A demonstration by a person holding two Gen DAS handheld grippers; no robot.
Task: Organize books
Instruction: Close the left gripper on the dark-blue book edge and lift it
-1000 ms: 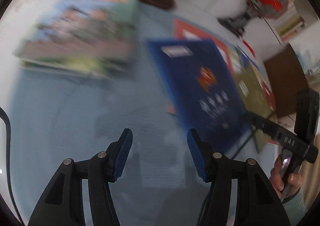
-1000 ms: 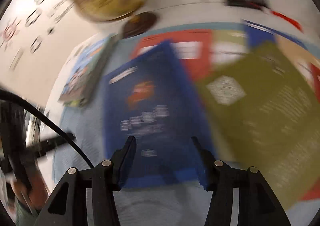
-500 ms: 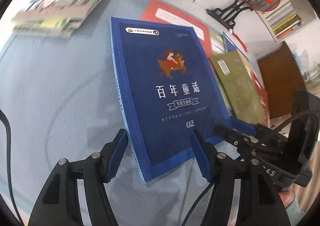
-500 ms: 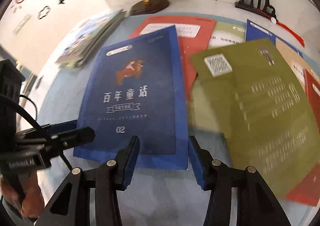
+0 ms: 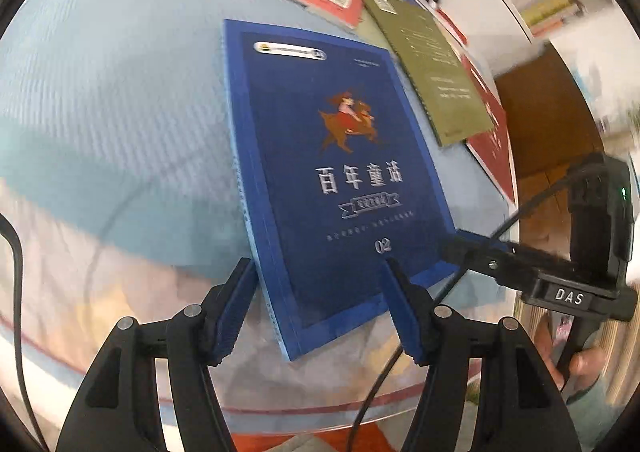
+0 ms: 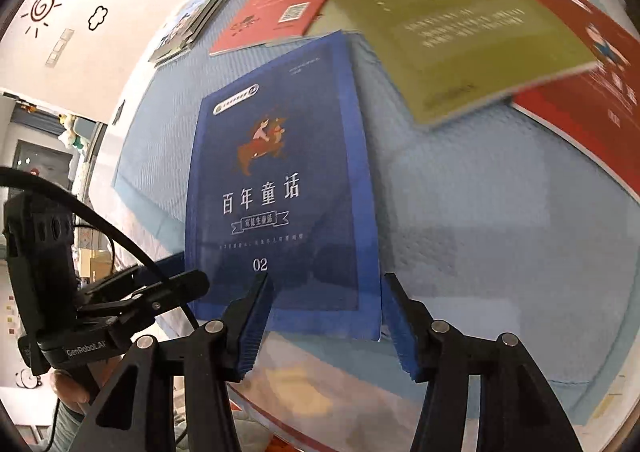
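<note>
The step in hand looks like the gathering of one volume out of the scatter: the blue book [image 5: 340, 172] lies flat, cover up, on the pale blue mat of the worktop [image 5: 120, 100], with its near end towards the person and apparently over the mat's near border.

The left gripper [image 5: 316, 272] hangs above the blue book's near left corner. Its fingers stand well apart, one outside the spine and one over the cover, and pinch nothing. The right gripper [image 6: 326, 284] hangs over the book's near right corner with its fingers likewise parted and nothing clamped between them. In each camera the other gripper's tip sits right at a near corner of the book. Whether those tips press on the cover or only hover cannot be told.

Beyond the blue book's far right corner lies an olive book [image 6: 452, 20], overlapping a dark red book [image 6: 592, 92]. A lighter red book [image 6: 276, 0] lies past its far edge, and a stack of magazines [image 6: 196, 20] farther off to the far left.

The next move probably calls for a real hold. One finger would have to get under the near edge where the book overhangs, and the fingers would then close on that end so the book can be lifted and carried to a pile, likely the stack. Both frames are blurred at the edges, so fine contact is uncertain.
</note>
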